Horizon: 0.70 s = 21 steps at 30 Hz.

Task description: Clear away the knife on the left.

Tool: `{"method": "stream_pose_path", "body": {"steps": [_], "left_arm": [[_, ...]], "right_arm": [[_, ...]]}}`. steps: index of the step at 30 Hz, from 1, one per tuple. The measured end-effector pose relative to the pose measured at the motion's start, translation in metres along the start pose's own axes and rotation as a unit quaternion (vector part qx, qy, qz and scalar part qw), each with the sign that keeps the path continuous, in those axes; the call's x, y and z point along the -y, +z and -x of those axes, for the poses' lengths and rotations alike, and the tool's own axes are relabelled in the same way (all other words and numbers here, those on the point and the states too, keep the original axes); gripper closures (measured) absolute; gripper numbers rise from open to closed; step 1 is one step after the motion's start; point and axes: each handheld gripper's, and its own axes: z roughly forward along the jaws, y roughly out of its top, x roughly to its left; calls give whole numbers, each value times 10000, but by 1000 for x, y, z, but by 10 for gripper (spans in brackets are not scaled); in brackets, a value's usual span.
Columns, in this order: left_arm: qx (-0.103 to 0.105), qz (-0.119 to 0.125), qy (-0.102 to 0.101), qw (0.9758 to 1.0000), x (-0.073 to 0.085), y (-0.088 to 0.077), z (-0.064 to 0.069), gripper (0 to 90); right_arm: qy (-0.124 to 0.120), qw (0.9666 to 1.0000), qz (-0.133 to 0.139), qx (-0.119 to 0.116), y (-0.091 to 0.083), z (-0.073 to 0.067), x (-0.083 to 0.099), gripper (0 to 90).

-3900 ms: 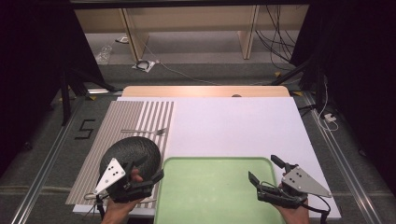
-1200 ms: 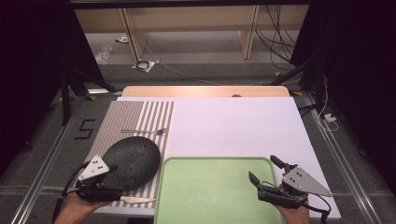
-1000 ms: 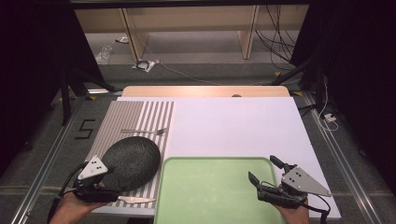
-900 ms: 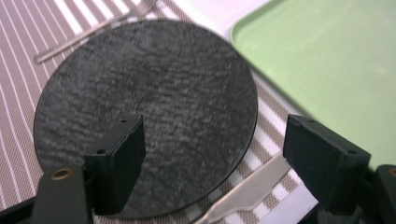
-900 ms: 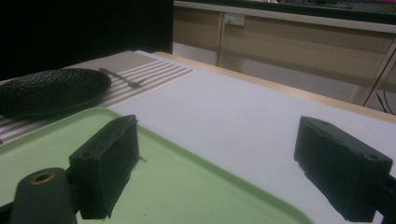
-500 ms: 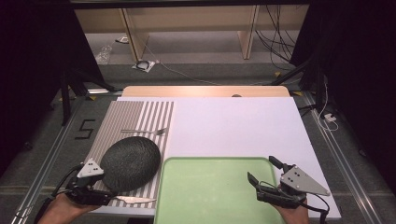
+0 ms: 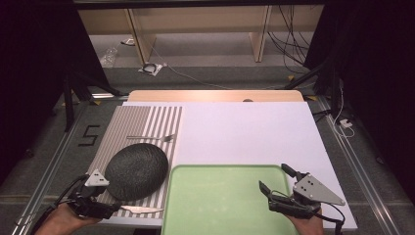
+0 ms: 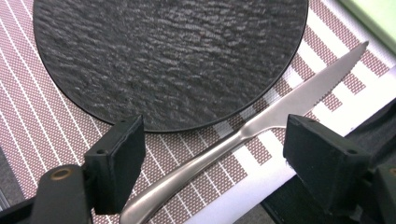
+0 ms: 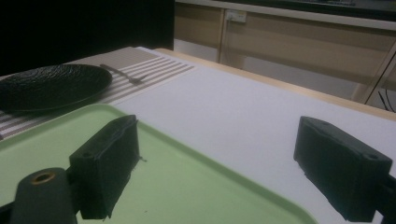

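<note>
Resting now flat on the striped placemat (image 7: 142, 128), just left of the green tray (image 7: 220, 200), the black plate (image 7: 137, 170) lies released, the left gripper (image 7: 110, 209) withdrawn to the knife (image 8: 243, 135) at the plate's near rim, jaws apart and empty; right gripper (image 7: 275, 190), jaws apart, hovers over the tray, so the plate's placing looks done.

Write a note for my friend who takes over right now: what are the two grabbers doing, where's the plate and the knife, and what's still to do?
Left gripper: open, jaws either side of the knife handle, not gripping.
Right gripper: open, holding nothing, over the green tray's right edge.
Black plate lies on the striped placemat, knife at its near edge, fork beyond it.
Done: plate set down.
Left: probably grasp the knife; where it goes is unclear.
</note>
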Motion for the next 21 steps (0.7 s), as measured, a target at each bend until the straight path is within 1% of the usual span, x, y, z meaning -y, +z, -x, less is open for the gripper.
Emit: {"method": "stream_pose_path", "body": {"steps": [2, 3, 5, 6, 8, 11, 13, 21], "left_arm": [[6, -62, -25, 10000, 1, 2, -1, 215], [-19, -129, -26, 9999, 2, 3, -2, 216], [-146, -327, 11, 9994, 3, 7, -2, 220], [-159, -401, 25, 9991, 4, 9, -2, 223], [-107, -467, 29, 9988, 5, 12, -3, 234], [-99, -574, 25, 9983, 6, 16, -4, 247], [-60, -595, 22, 9982, 6, 17, -5, 261], [-60, -871, 183, 9960, 3, 23, -7, 317]], "right_arm": [[-3, 10000, -8, -4, 0, 0, 0, 148], [-11, 10000, -27, -13, 0, 0, 0, 148], [-17, 10000, -30, -11, 0, 0, 0, 148], [-18, 10000, -18, -6, 0, 0, 0, 148], [-20, 10000, -27, -9, 0, 0, 0, 149], [-16, 10000, -42, -12, 0, -1, 0, 149], [-21, 10000, -69, -23, 0, -1, 0, 149], [-23, 10000, -80, -30, 1, -1, 0, 149]]}}
